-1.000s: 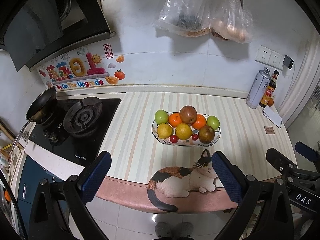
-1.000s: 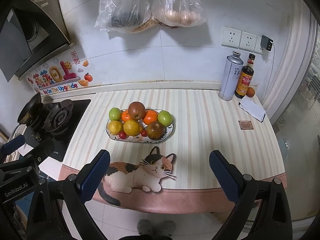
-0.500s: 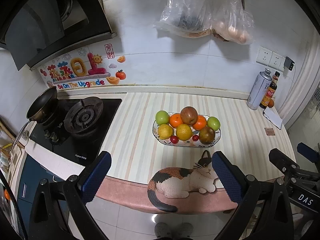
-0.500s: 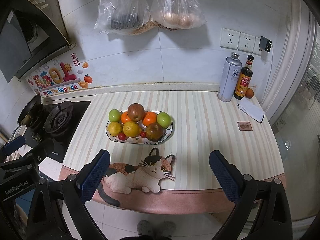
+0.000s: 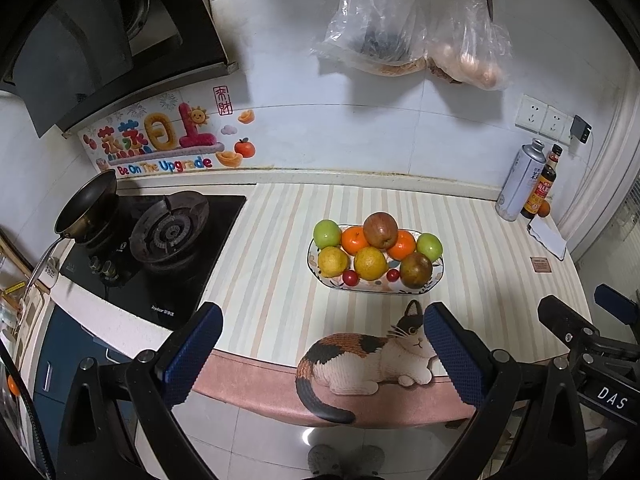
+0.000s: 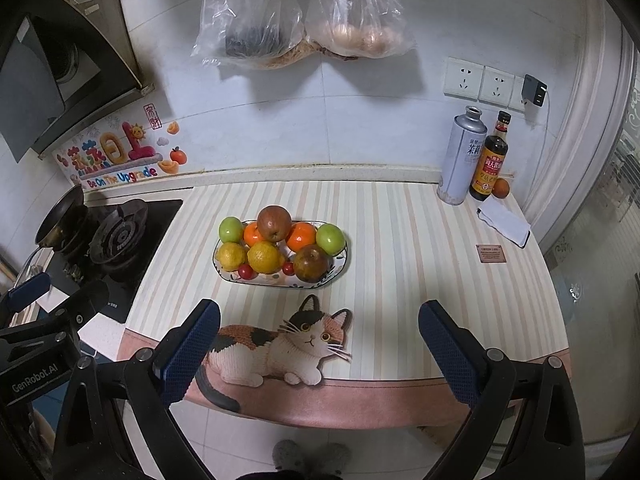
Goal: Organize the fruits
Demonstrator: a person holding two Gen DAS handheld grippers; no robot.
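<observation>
An oval patterned plate sits mid-counter, piled with fruit: a red apple on top, two green apples, two oranges, two yellow fruits, a brownish fruit and two small red ones. My left gripper is open and empty, held off the counter's front edge. My right gripper is open and empty, also in front of the counter, to the right of the left one.
A cat-shaped mat lies at the front edge. A gas hob with a pan is at left. A spray can, sauce bottle and small orange stand back right. Plastic bags hang on the wall.
Both grippers have drifted slightly; the views shift a little. Nothing on the counter has moved, and both stay open.
</observation>
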